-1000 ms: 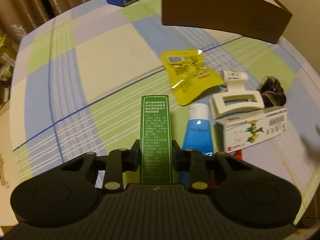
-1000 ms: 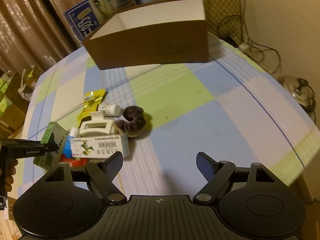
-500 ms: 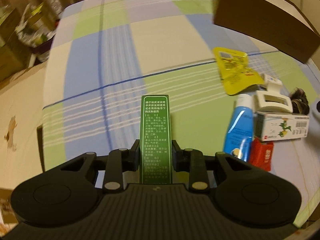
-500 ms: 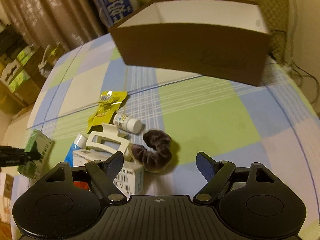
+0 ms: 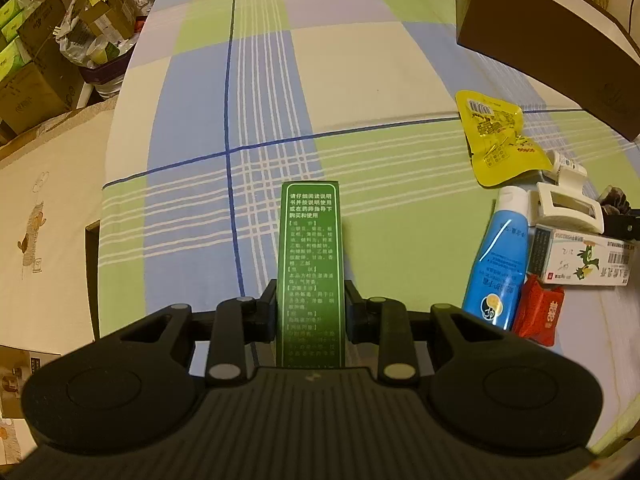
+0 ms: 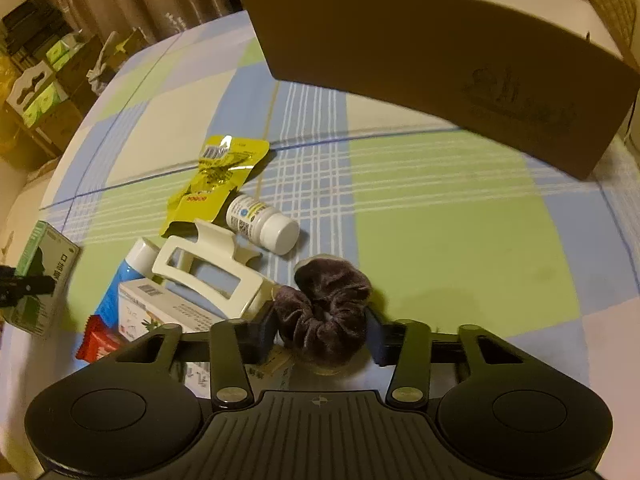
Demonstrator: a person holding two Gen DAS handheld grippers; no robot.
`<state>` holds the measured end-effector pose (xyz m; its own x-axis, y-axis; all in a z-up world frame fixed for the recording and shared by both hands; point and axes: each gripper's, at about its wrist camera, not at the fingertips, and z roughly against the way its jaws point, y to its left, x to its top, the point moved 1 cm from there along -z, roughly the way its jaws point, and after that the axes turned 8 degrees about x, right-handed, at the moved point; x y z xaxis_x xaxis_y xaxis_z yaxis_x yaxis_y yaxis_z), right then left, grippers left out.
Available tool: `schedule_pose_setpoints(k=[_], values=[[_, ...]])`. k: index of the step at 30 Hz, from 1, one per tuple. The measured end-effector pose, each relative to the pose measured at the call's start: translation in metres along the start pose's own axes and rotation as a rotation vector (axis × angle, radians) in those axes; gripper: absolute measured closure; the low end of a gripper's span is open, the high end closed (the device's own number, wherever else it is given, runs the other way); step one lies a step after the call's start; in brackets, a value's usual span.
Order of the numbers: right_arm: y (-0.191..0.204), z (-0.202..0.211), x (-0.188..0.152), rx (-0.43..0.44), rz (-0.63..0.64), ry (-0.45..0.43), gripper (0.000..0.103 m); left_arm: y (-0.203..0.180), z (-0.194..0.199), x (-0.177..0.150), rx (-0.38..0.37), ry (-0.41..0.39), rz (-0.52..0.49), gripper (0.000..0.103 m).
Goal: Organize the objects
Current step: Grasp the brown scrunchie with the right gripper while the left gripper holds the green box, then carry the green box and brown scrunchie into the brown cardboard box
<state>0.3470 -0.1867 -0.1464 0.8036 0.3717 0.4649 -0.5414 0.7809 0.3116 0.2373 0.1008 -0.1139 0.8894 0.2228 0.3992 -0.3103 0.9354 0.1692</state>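
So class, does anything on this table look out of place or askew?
Yes: the white pill bottle lies tipped on its side beside the crumpled yellow sachet, and the white hair claw rests tilted on the white medicine box in a loose heap.

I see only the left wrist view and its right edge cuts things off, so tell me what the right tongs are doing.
Observer: The right tongs are closed around the dark scrunchie, one finger on each side of it.
Operator: Report what lies just beyond the scrunchie.
Observer: A white bottle lies on its side, with its cap pointing toward the scrunchie.
Operator: Describe my green box from that side.
Observer: The green box shows a broad face that you cannot see, printed with large characters.
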Motion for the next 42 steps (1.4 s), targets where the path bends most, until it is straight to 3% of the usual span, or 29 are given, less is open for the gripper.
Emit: schedule_pose_setpoints(k=[2,5,15,30,42], values=[[-0.003,0.002,-0.001,-0.001,-0.014,-0.014,0.074,0.0,-0.001,0.0,0.0,0.002,0.0,0.077],[-0.011,0.011,-0.002,-0.002,-0.066,-0.05,0.078,0.0,-0.003,0.001,0.0,0.006,-0.005,0.077],[-0.022,0.061,-0.014,-0.02,-0.185,-0.193,0.079,-0.006,-0.002,0.0,-0.018,-0.013,-0.034,0.077],[-0.006,0.119,-0.059,-0.028,-0.303,-0.311,0.079,-0.013,0.04,0.001,-0.099,-0.124,-0.096,0.078],[-0.027,0.141,-0.033,0.032,-0.255,-0.345,0.079,-0.043,0.084,0.031,-0.131,-0.224,-0.072,0.078]])
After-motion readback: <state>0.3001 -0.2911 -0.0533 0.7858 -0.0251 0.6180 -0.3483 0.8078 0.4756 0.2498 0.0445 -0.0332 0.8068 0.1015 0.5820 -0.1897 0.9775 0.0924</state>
